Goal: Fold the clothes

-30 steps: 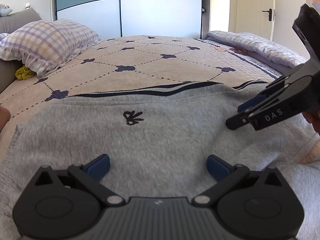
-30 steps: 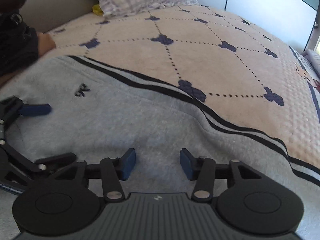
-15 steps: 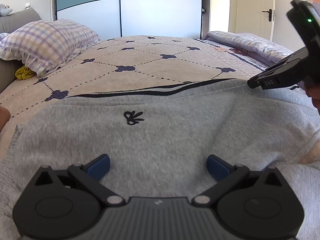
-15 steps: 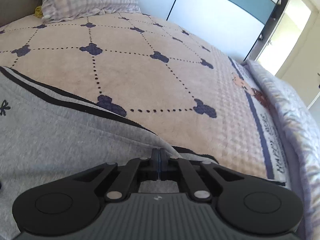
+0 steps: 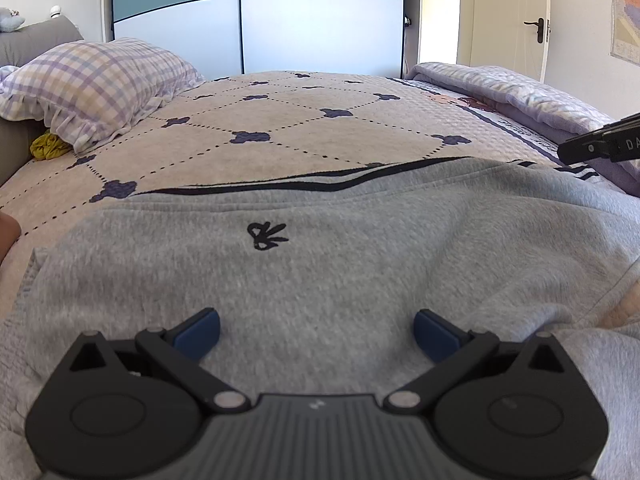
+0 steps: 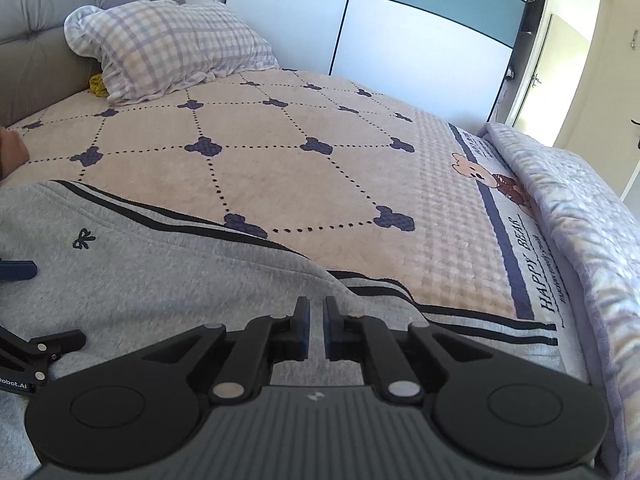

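A grey sweatshirt (image 5: 340, 264) with a small black bow logo (image 5: 267, 235) and black-striped hem lies spread on the bed. It also shows in the right wrist view (image 6: 160, 280). My left gripper (image 5: 316, 330) is open, its blue pads (image 5: 198, 332) low over the grey fabric, holding nothing. My right gripper (image 6: 316, 320) hovers near the sweatshirt's striped edge (image 6: 460, 320); its jaws stand a narrow gap apart with nothing between them. Its tip shows at the right edge of the left wrist view (image 5: 600, 146).
The bed has a beige quilted cover (image 6: 300, 168) with dark bear motifs. A plaid pillow (image 5: 92, 84) lies at the head end, a folded lilac quilt (image 6: 580, 220) along the right side. A wardrobe (image 5: 280, 20) and a door (image 5: 508, 20) stand behind.
My right gripper shut half a second ago and has now parted slightly; it moved right, toward the striped edge. My left gripper has stayed still and open.
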Demonstrator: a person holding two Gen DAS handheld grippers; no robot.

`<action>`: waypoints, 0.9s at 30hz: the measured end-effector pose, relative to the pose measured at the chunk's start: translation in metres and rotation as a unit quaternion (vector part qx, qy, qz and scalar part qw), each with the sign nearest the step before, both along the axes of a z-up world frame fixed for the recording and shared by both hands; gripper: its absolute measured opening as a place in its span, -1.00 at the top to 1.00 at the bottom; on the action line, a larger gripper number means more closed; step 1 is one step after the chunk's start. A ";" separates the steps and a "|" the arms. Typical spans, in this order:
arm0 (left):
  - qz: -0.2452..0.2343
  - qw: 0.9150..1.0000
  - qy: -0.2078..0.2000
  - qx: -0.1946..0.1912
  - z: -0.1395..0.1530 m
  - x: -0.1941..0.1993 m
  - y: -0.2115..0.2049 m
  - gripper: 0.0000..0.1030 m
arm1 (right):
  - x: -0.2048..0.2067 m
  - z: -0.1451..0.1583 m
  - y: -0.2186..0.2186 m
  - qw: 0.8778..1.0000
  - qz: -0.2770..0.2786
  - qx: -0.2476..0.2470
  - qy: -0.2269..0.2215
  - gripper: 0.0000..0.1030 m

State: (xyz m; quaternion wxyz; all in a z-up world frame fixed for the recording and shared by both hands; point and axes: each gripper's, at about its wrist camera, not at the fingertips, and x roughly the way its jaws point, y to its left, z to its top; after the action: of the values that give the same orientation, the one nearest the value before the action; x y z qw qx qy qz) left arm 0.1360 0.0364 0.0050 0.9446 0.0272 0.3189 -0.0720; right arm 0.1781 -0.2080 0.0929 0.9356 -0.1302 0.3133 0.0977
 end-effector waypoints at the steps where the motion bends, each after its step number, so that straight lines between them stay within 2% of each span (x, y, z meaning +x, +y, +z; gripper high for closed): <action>1: 0.000 1.000 0.000 0.000 0.000 0.000 0.000 -1.00 | -0.001 0.001 -0.002 1.000 -0.002 0.004 -0.001 0.85; 6: 0.000 1.000 0.000 0.000 0.000 0.000 0.000 -1.00 | -0.003 0.002 -0.006 1.000 -0.003 0.011 0.002 0.84; 8: 0.000 1.000 0.000 0.000 0.000 0.000 0.000 -1.00 | 0.000 0.002 -0.006 1.000 0.001 0.028 0.011 0.77; 10: 0.000 1.000 0.000 0.000 0.000 0.000 0.000 -1.00 | 0.011 -0.011 -0.001 0.997 0.031 0.046 0.062 0.44; 11: 0.000 1.000 0.000 0.000 0.000 0.000 0.000 -1.00 | 0.016 -0.021 0.004 0.995 0.041 0.043 0.083 0.39; 14: 0.000 1.000 0.000 0.001 0.000 0.000 0.000 -1.00 | 0.032 -0.056 0.017 0.989 0.059 0.015 0.133 0.53; 15: 0.000 1.000 0.000 0.000 0.000 0.000 0.000 -1.00 | 0.035 -0.059 0.018 0.990 0.052 0.008 0.134 0.64; 16: 0.000 1.000 0.000 0.000 0.000 0.000 0.000 -1.00 | 0.037 -0.057 0.017 0.991 0.038 0.003 0.125 1.00; 17: 0.000 1.000 0.000 0.000 0.000 0.000 0.000 -1.00 | 0.039 -0.058 0.016 0.994 0.016 -0.033 0.106 1.00; 19: 0.000 1.000 0.000 0.000 0.000 0.000 0.000 -1.00 | 0.044 -0.062 0.012 0.989 -0.033 -0.127 0.066 1.00; 20: 0.000 1.000 0.000 0.000 0.000 -0.001 0.000 -1.00 | 0.050 -0.064 0.002 0.987 -0.054 -0.133 0.065 1.00; 23: 0.000 1.000 0.000 0.000 0.000 0.000 -0.001 -1.00 | 0.053 -0.053 -0.026 0.991 -0.079 -0.065 0.085 1.00; 26: 0.000 1.000 0.000 0.000 0.000 0.000 0.000 -1.00 | 0.031 -0.039 -0.029 0.995 -0.048 -0.035 0.082 0.81; 27: 0.000 1.000 0.000 0.000 0.000 0.000 0.000 -1.00 | 0.022 -0.035 -0.026 0.996 -0.025 -0.021 0.087 0.50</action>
State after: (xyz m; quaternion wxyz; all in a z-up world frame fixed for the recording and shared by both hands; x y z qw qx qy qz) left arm 0.1362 0.0359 0.0051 0.9448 0.0273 0.3185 -0.0718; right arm 0.2003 -0.2340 0.0576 0.9041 -0.1333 0.3983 0.0789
